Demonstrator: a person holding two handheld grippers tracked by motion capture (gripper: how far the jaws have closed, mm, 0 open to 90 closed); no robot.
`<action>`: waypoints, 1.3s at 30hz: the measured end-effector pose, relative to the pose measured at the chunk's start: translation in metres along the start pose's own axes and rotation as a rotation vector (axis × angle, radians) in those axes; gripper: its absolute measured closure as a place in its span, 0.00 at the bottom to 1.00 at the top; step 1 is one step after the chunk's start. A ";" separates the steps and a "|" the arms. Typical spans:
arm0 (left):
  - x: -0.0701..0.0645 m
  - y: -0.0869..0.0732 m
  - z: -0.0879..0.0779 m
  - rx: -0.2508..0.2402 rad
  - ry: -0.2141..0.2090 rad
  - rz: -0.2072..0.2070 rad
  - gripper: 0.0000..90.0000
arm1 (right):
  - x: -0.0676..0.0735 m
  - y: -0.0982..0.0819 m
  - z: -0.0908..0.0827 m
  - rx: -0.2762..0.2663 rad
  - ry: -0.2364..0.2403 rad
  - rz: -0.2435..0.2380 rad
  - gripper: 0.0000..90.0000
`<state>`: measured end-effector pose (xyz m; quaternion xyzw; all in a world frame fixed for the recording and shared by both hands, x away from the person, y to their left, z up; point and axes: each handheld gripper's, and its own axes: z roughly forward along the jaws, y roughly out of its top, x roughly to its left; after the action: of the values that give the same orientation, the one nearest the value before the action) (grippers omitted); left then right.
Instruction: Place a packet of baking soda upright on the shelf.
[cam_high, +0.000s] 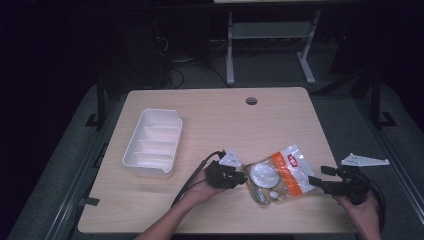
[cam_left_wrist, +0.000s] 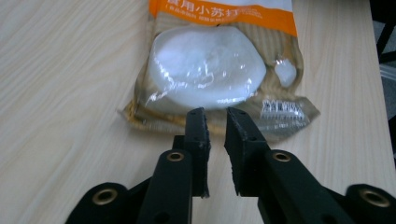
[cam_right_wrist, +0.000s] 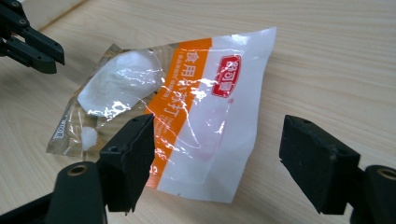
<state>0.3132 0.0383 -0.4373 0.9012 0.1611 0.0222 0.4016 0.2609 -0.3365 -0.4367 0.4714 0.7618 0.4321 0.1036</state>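
Note:
A clear plastic bag (cam_high: 277, 175) with an orange label and white powder inside lies flat on the wooden table. My left gripper (cam_high: 244, 177) sits at the bag's left, powder-filled end (cam_left_wrist: 210, 65). Its jaws stand a narrow gap apart (cam_left_wrist: 215, 114) with nothing between them, and the bag's sealed edge is just beyond the tips. My right gripper (cam_high: 318, 175) is at the bag's right end with its jaws wide apart (cam_right_wrist: 215, 123). The bag's flat white end (cam_right_wrist: 196, 107) lies ahead of them, untouched. The left gripper (cam_right_wrist: 32, 44) shows in the right gripper view's top left corner.
A white divided tray (cam_high: 131, 150) stands on the left part of the table. A round cable hole (cam_high: 251, 100) is near the far edge. Bare tabletop stretches behind the bag; the table's near edge runs just below both hands.

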 end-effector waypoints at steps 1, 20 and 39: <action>0.000 0.003 0.003 0.004 0.001 0.005 0.88 | -0.002 -0.001 0.002 0.011 0.001 0.011 0.29; -0.008 0.040 0.051 0.123 -0.005 0.067 0.92 | -0.015 -0.005 0.014 0.069 0.005 0.051 0.34; -0.010 0.040 0.052 0.119 0.014 0.074 0.92 | -0.019 -0.009 0.037 0.135 0.163 0.112 0.70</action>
<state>0.3231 -0.0266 -0.4423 0.9288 0.1314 0.0335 0.3449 0.2864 -0.3331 -0.4703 0.4825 0.7675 0.4217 -0.0148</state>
